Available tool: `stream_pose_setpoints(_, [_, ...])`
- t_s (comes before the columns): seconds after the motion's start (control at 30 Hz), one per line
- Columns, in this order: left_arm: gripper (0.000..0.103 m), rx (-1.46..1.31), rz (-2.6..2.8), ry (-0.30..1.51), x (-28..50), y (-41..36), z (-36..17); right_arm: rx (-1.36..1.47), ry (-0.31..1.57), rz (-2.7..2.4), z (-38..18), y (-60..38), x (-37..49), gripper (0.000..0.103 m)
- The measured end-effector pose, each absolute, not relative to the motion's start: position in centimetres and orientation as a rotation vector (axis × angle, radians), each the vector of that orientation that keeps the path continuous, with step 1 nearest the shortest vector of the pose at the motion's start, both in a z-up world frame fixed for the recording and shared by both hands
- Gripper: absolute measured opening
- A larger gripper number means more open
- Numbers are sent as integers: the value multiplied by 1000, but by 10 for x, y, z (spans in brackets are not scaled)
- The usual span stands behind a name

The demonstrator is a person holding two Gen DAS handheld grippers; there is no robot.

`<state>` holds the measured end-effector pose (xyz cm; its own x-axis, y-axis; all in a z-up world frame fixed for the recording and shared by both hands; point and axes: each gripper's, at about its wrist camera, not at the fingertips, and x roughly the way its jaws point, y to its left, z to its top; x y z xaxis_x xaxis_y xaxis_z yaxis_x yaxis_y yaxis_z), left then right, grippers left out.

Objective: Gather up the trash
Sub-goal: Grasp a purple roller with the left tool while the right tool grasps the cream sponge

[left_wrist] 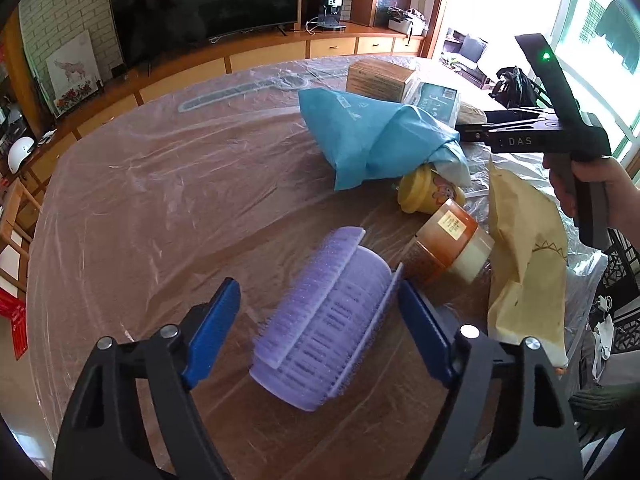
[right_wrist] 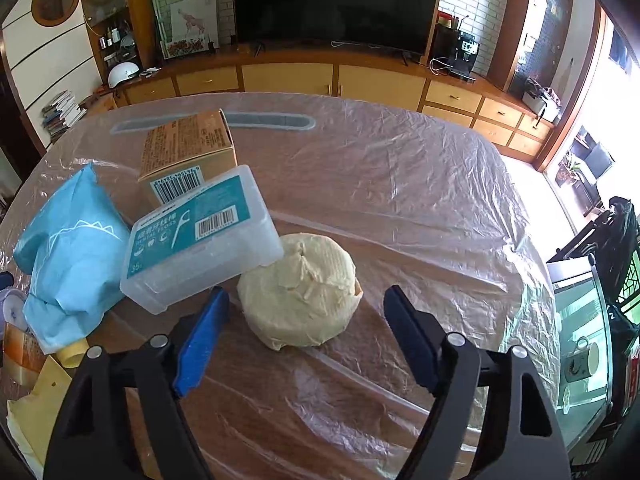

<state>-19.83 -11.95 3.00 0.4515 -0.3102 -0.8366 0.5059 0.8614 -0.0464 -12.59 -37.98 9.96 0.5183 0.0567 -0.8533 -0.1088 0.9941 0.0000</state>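
Left gripper (left_wrist: 320, 300): matte black plastic arms, blue ridged finger pads (left_wrist: 214, 330), round silver pivot screws. Right gripper (right_wrist: 306, 334): same build, blue pads (right_wrist: 200, 344), silver screws; its black body bears white "DAS" lettering, a green indicator light, grey handle.

A shiny, crinkly plastic sheet (right_wrist: 400, 200) covers the table. The purple hair roller (left_wrist: 324, 320) looks fuzzy and bristly. The dental floss box (right_wrist: 200, 236) at ten o'clock is smooth, cloudy plastic. The cream wrapper (right_wrist: 300, 292) is wrinkled paper.
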Motion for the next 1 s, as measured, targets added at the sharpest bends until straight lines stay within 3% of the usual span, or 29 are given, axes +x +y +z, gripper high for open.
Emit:
stream_pose_setpoints(0.23, [81,227,-534,991,-205,-115,31,-35,1013,110,99,-382,-123,76])
stream_pose_setpoints(0.3, [72,231,-538,1000,-206,-114,29,-24,1017,116,99,-383,-122,73])
stream_pose_setpoints(0.33, [61,231,-540,1010,-206,-114,27,-20,1016,115,99,-383,-122,72])
stream_pose_setpoints(0.37, [57,228,-539,1017,-205,-113,26,-17,1016,116,99,-383,-122,71])
stream_pose_setpoints(0.53, [53,227,-542,1009,-206,-113,27,-5,1012,127,101,-383,-122,51])
stream_pose_setpoints(1.0, [49,172,-510,981,-208,-115,42,72,985,120,124,-393,-157,51])
